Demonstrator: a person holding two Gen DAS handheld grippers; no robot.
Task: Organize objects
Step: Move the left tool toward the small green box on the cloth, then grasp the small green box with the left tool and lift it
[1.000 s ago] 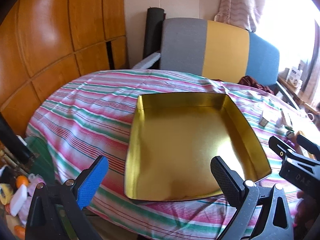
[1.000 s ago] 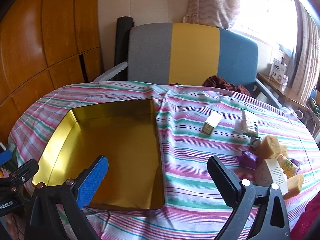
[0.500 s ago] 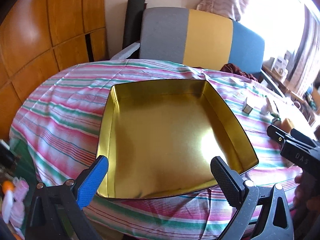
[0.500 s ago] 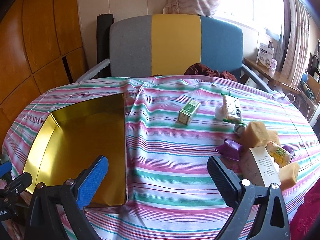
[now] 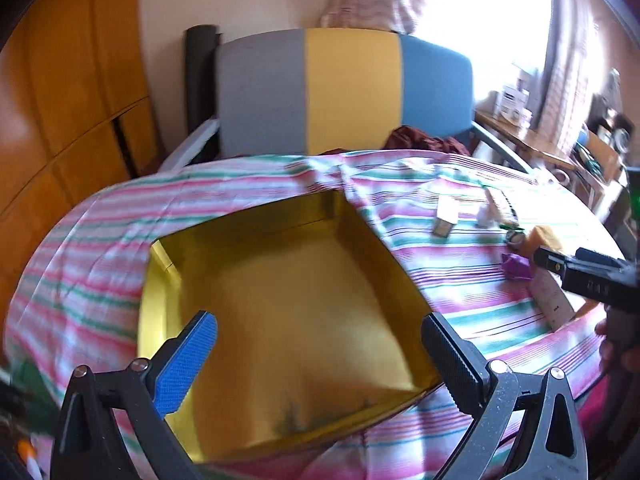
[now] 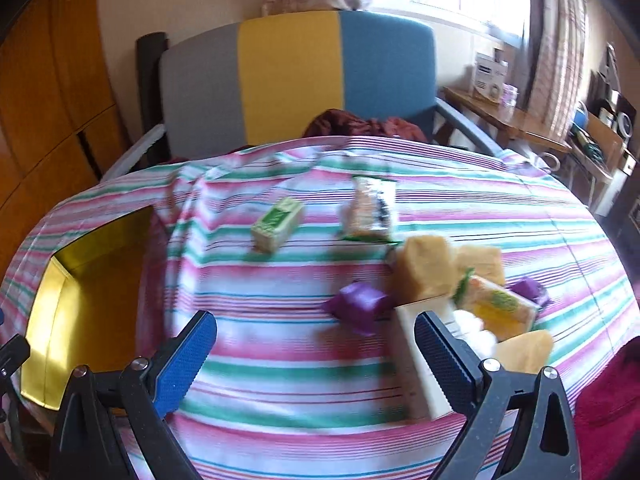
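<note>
A: Where does the left gripper [image 5: 318, 340] sit?

B: Over the gold tin [image 5: 288, 304], jaws apart, gripping nothing. The tin lies empty on the striped cloth [image 5: 80, 248].

A: And the right gripper [image 6: 316, 338]?

B: Also spread wide and empty, above the cloth near the pile: purple wrapper [image 6: 358, 306], yellow blocks [image 6: 424, 268], white box [image 6: 416, 360]. A green box [image 6: 276, 224] lies apart, nearer the chair [image 6: 292, 76].

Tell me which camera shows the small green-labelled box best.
The right wrist view: the small green-labelled box lies on the striped cloth with its green label facing the camera, though blurred. The left wrist view shows it farther off, pale, with no label readable.
</note>
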